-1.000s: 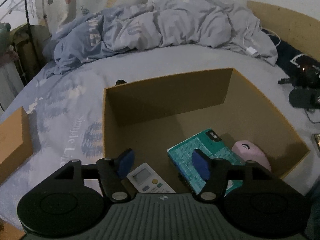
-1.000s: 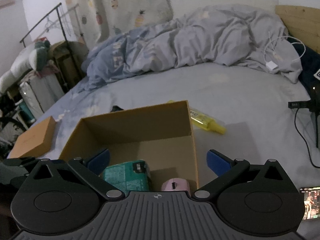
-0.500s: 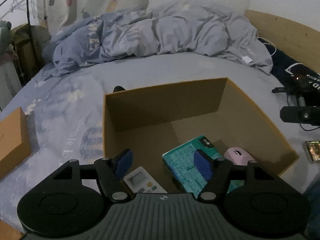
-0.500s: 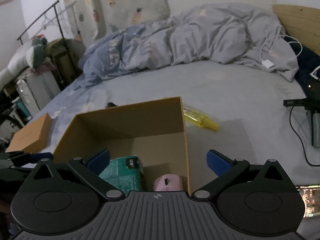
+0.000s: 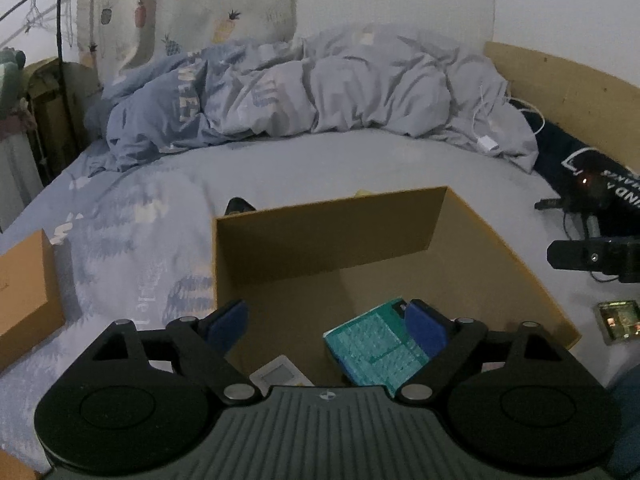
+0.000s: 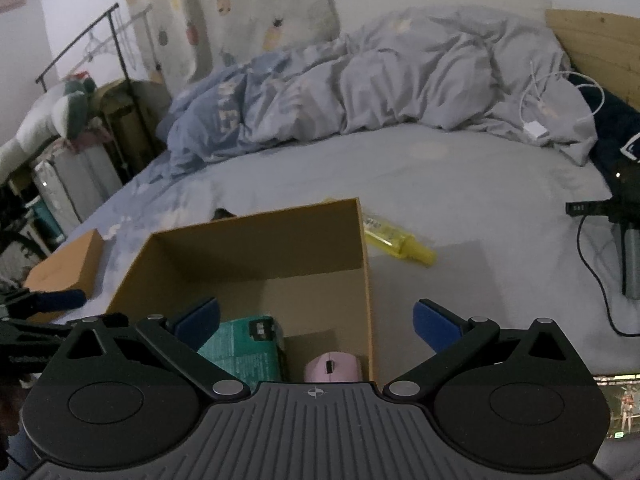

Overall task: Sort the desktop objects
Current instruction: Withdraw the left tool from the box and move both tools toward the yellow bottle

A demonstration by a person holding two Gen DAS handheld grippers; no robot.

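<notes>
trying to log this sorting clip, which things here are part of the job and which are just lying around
Part of the job:
cardboard box
teal packet
remote
pink mouse
yellow bottle
left gripper and right gripper, jaws open

Lying about:
duvet
white charger
phone

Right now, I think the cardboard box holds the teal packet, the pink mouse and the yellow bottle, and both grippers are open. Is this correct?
Not quite. The yellow bottle is not in the cardboard box; the right wrist view shows it lying on the bed behind the box's right corner. The teal packet and the pink mouse are inside, and the left gripper and right gripper are open.
</notes>
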